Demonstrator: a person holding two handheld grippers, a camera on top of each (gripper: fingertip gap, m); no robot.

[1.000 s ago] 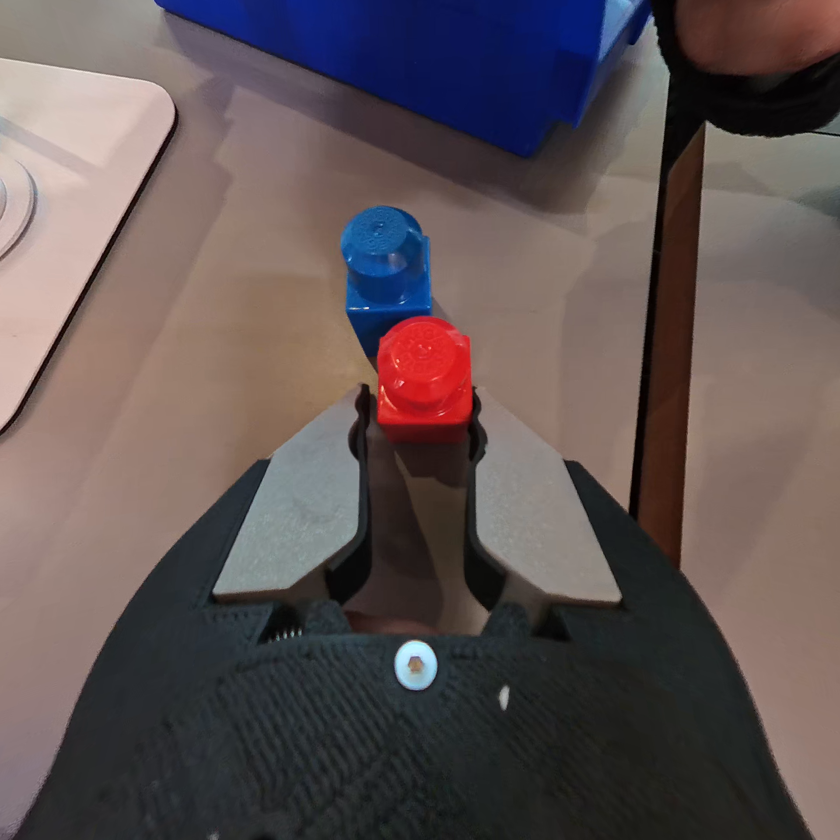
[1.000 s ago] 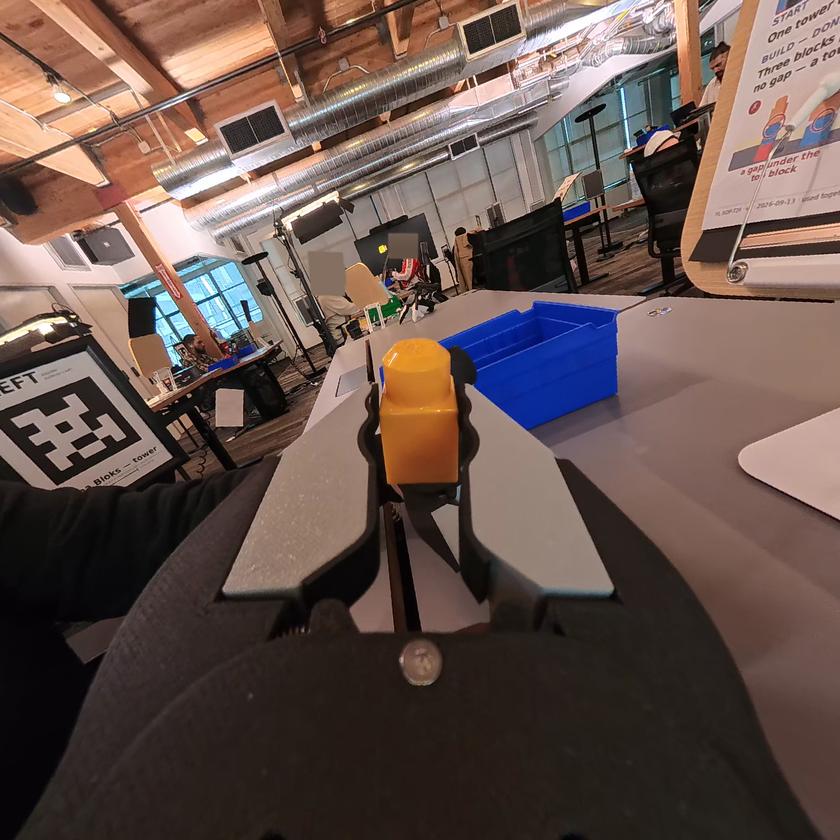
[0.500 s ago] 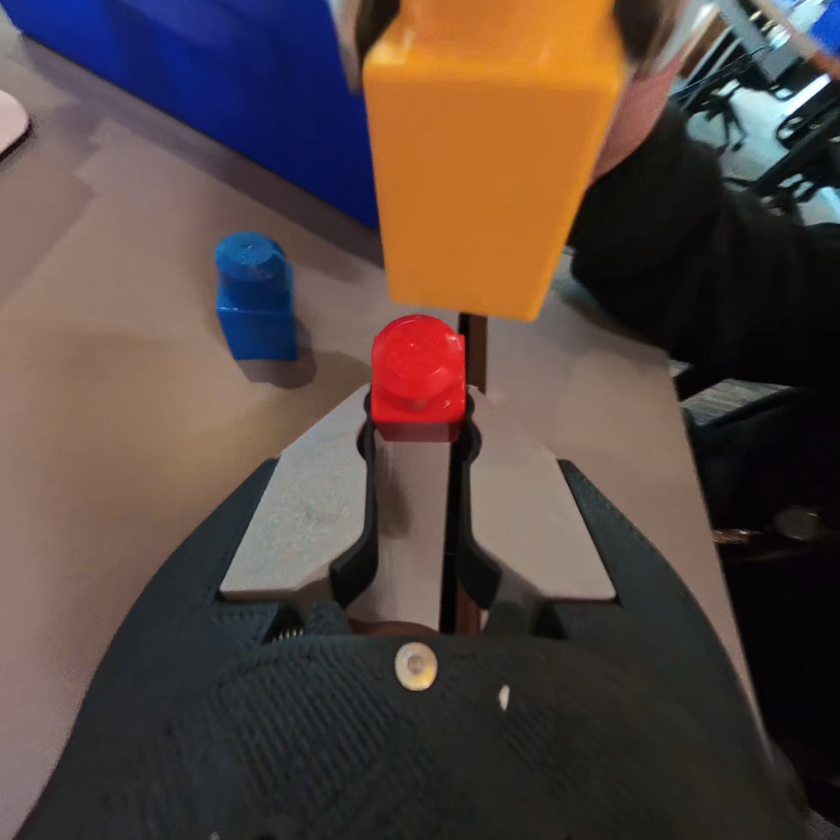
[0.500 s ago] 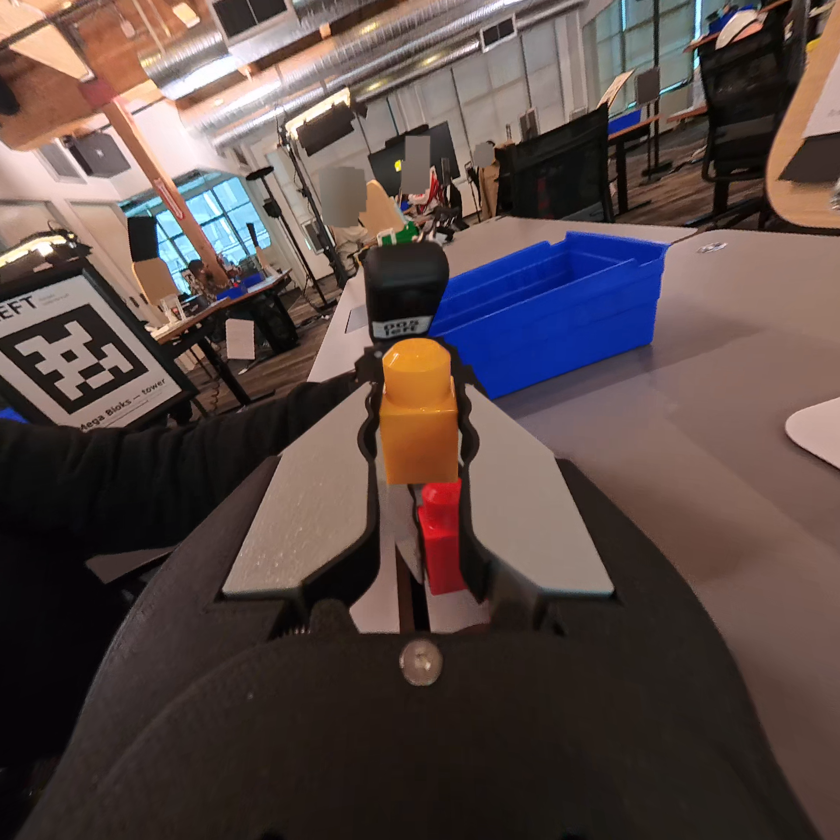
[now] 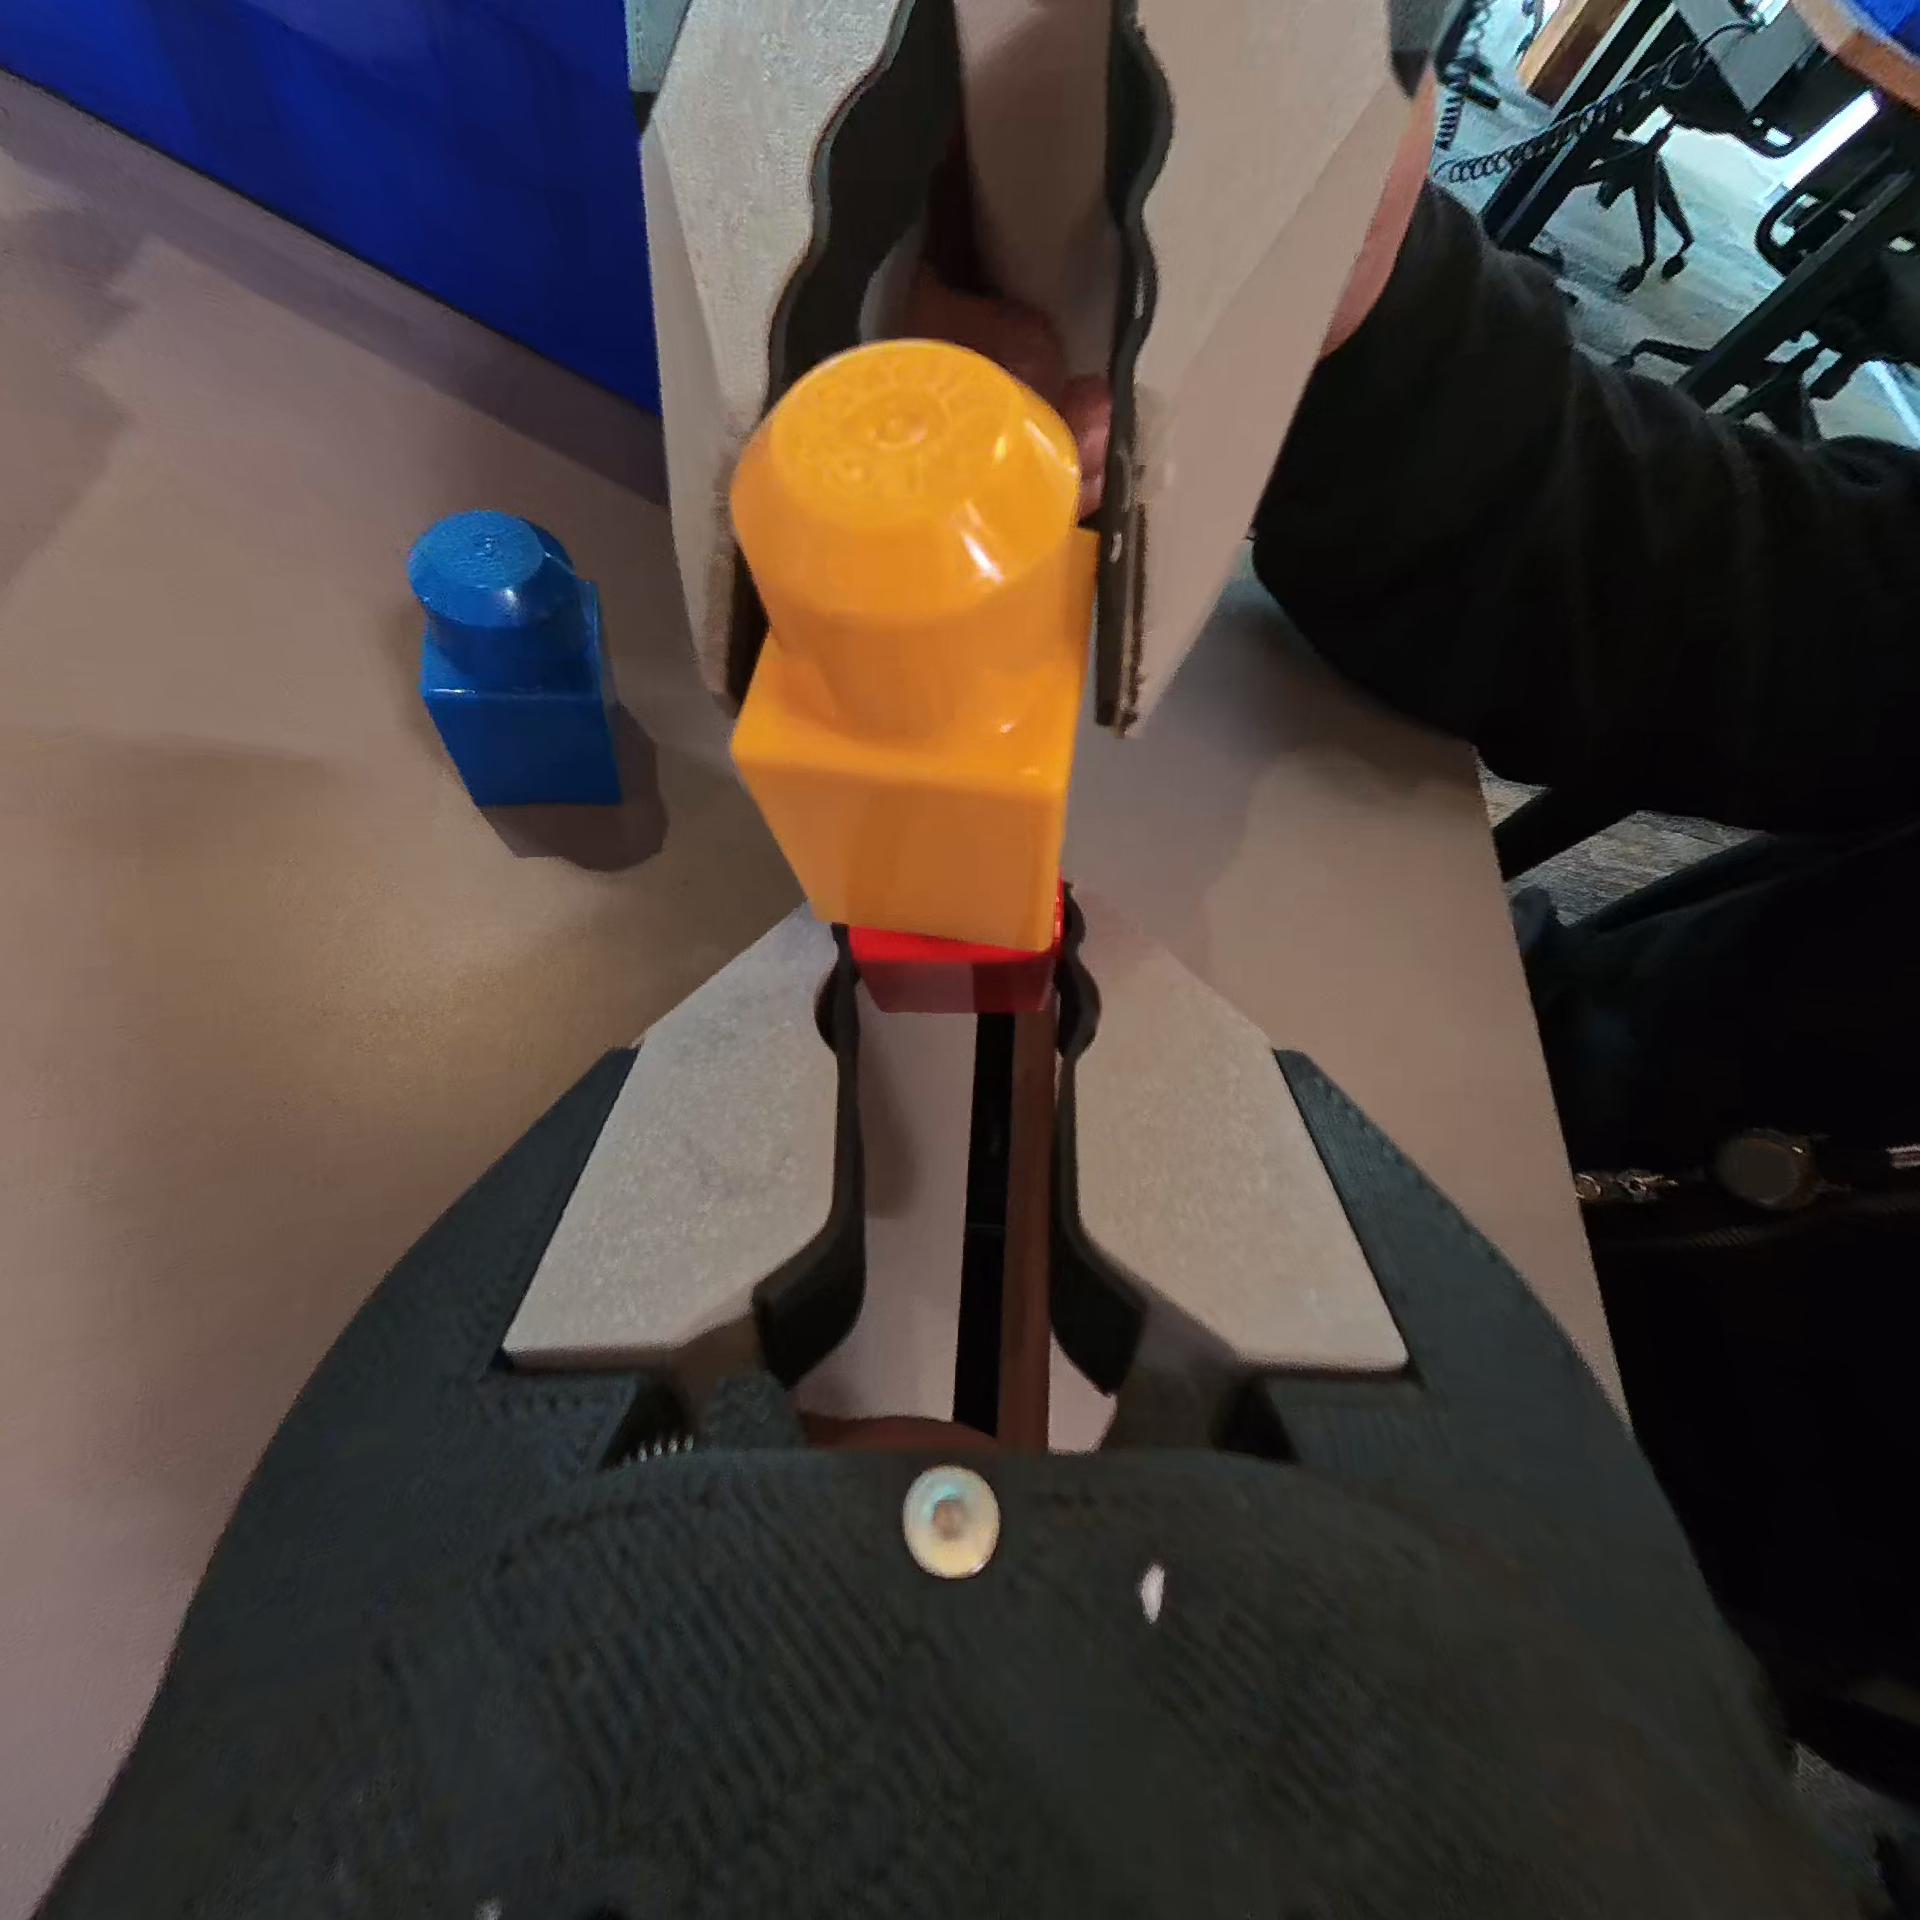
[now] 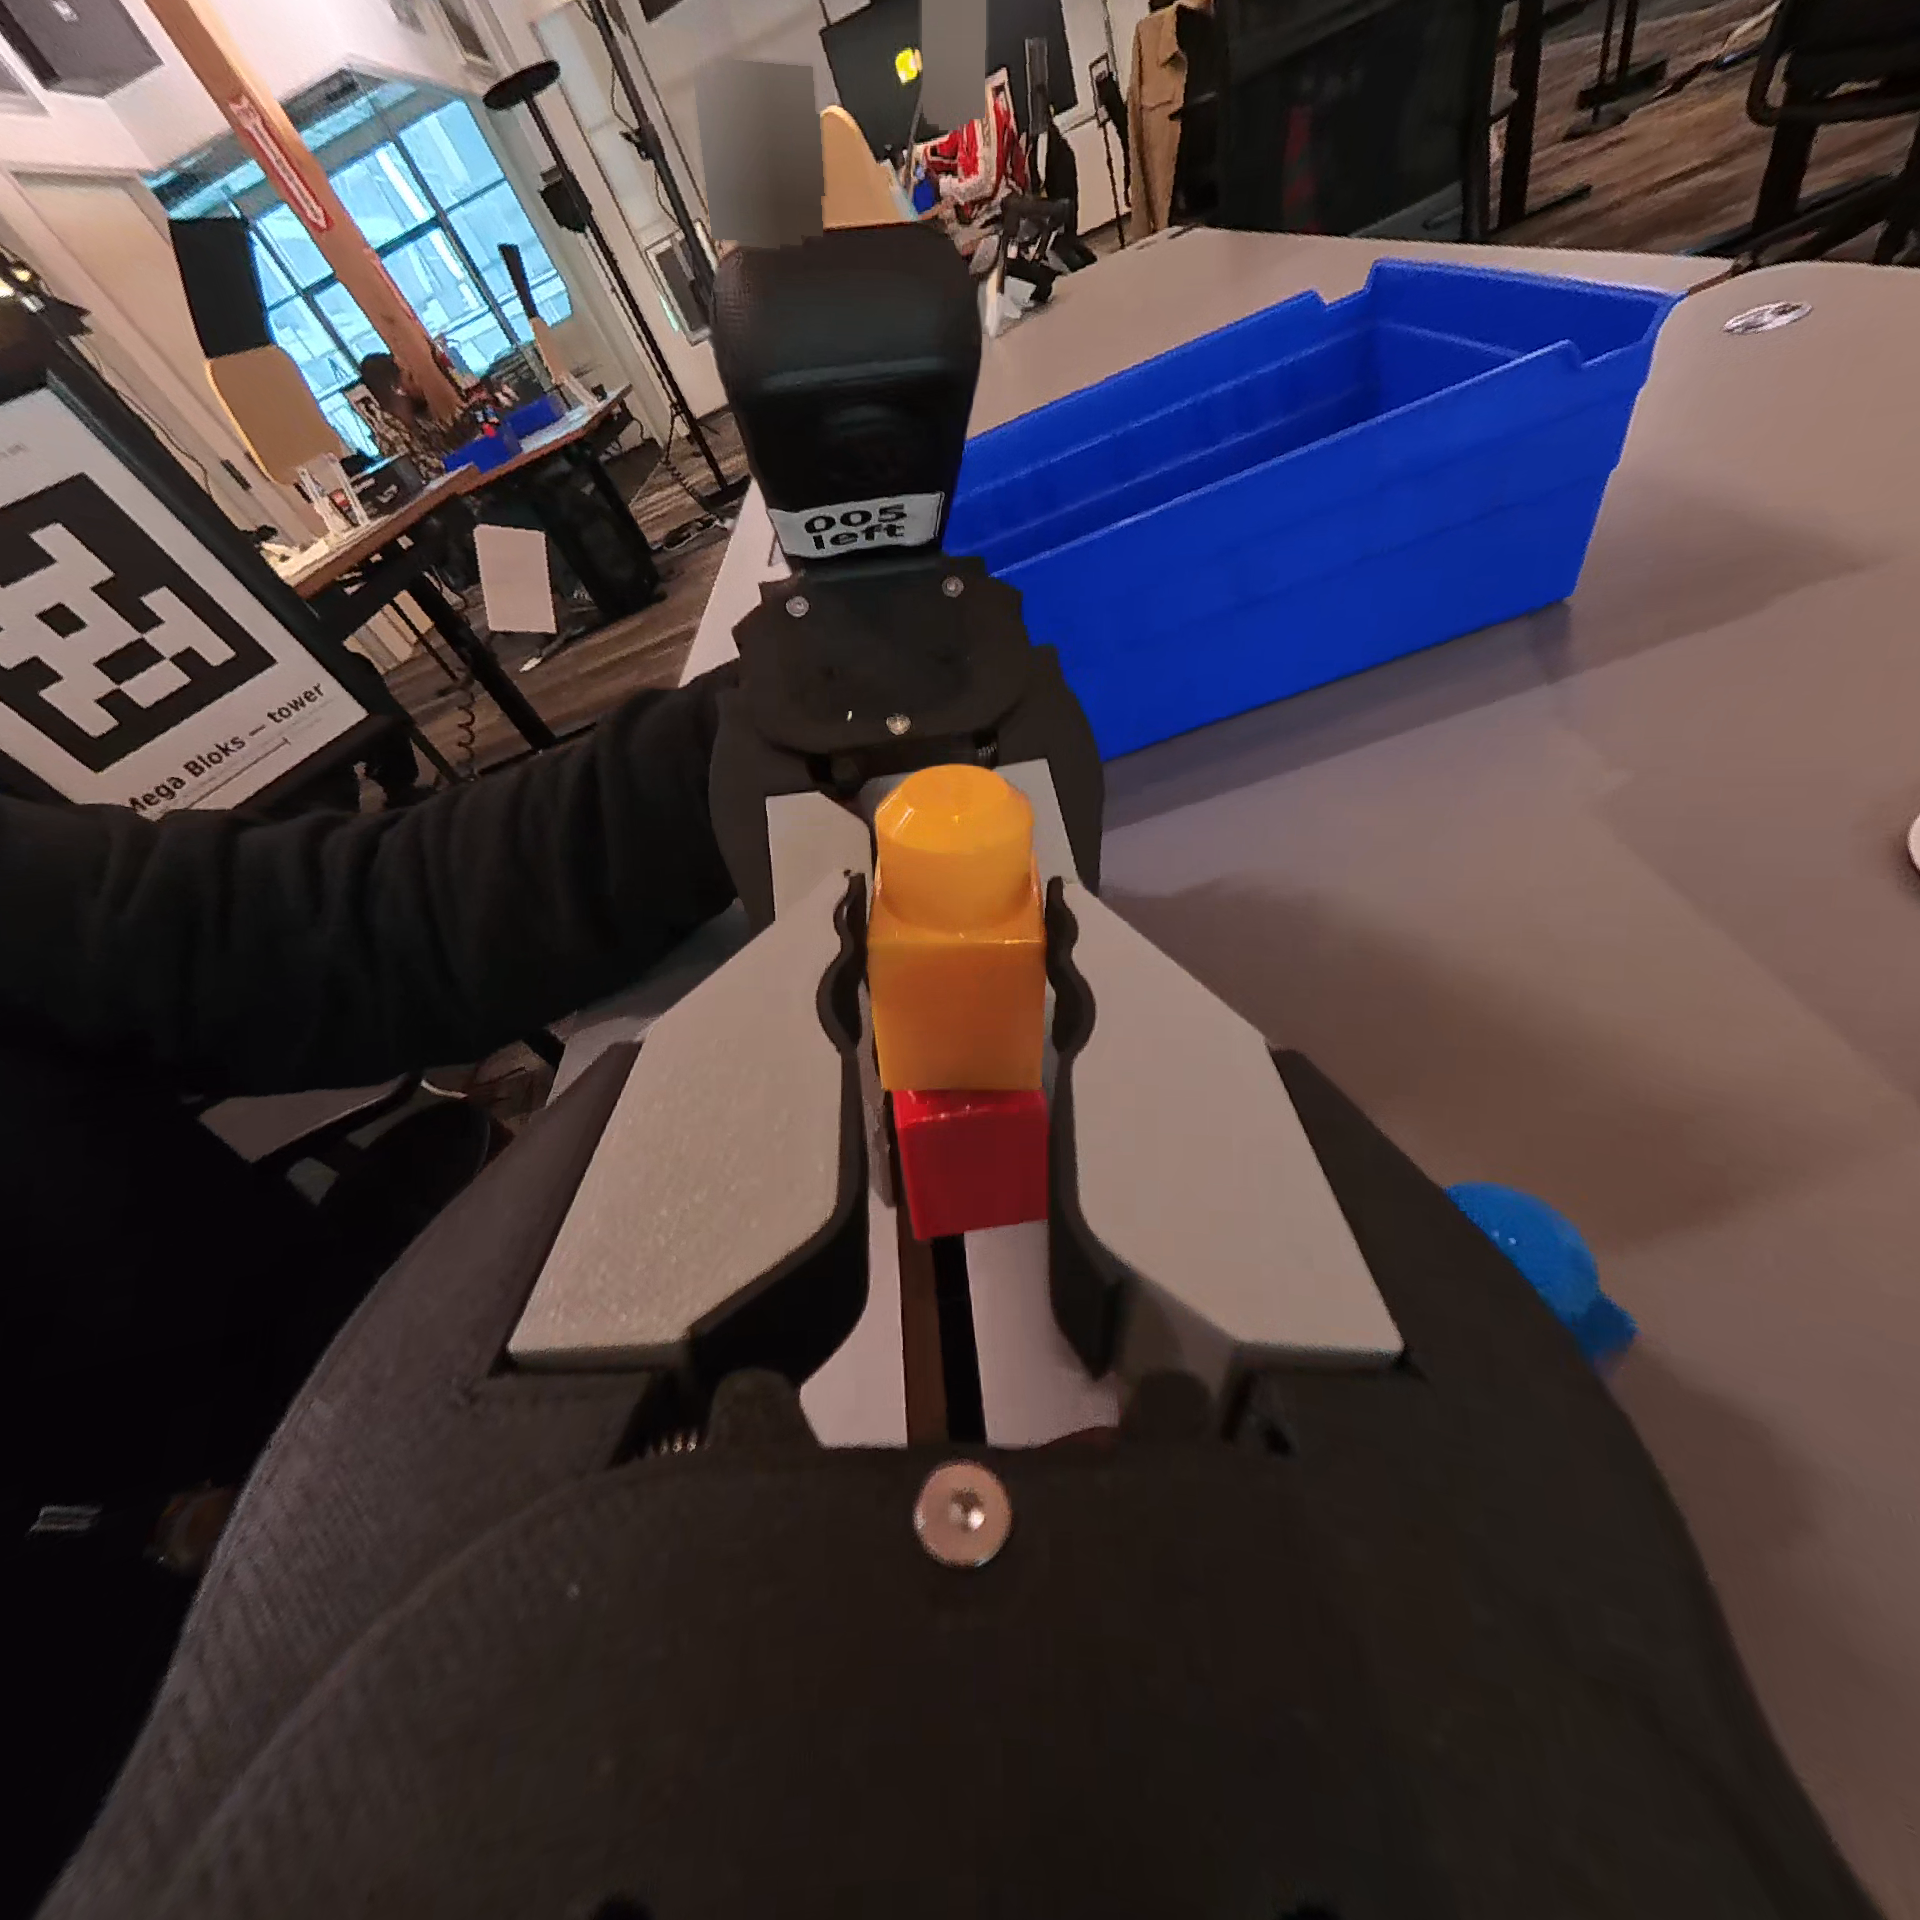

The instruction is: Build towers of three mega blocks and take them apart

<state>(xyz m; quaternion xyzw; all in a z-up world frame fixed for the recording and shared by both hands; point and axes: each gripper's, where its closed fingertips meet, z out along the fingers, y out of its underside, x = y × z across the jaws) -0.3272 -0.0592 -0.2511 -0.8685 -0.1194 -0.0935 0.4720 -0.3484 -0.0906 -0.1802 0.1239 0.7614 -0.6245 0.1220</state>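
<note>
Tongs: left (image 5: 956,961) pinch glossy red block (image 5: 951,971); right (image 6: 954,966) pinch orange block (image 6: 956,987) atop.

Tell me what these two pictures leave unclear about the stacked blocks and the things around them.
- Red block: in the left wrist view the orange block covers its stud, so whether they are fully pressed together is unclear.
- Blue block: in the right wrist view the right gripper hides most of it.
- Blue bin: the left wrist view's top edge cuts it off.
</note>
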